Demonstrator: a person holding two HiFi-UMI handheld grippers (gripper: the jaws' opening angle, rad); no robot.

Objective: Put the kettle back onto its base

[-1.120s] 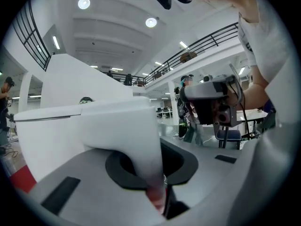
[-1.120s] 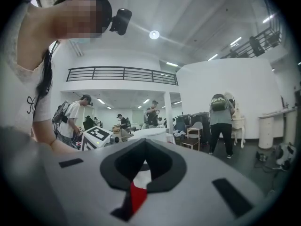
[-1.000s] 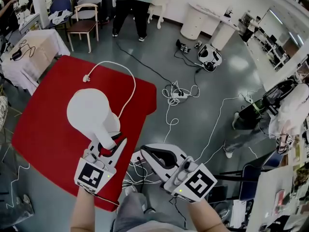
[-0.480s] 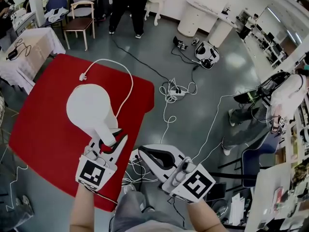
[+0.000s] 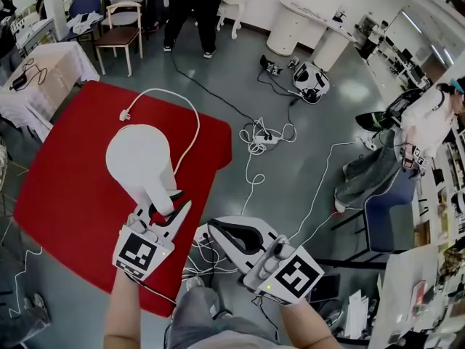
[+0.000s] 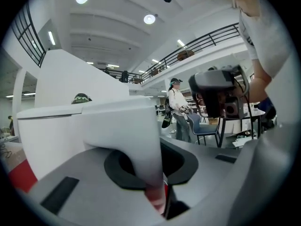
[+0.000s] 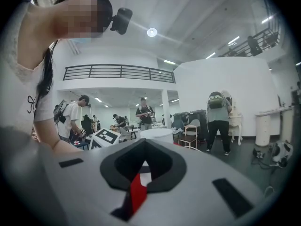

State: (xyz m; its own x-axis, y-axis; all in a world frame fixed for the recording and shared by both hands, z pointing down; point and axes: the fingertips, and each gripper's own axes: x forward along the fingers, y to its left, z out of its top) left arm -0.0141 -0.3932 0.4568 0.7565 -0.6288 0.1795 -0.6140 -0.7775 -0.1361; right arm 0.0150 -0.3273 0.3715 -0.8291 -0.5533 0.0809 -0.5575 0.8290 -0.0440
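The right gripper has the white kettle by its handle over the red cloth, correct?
No. It is the left gripper that has the white kettle by its handle over the red cloth; its jaws are opening with the handle between them. The head view shows it.

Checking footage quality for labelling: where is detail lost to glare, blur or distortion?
Head view: kettle blown out to flat white, room edges bent. Left gripper view: kettle looms close and soft. Right gripper view: dark round vignette, ceiling lamp flares.
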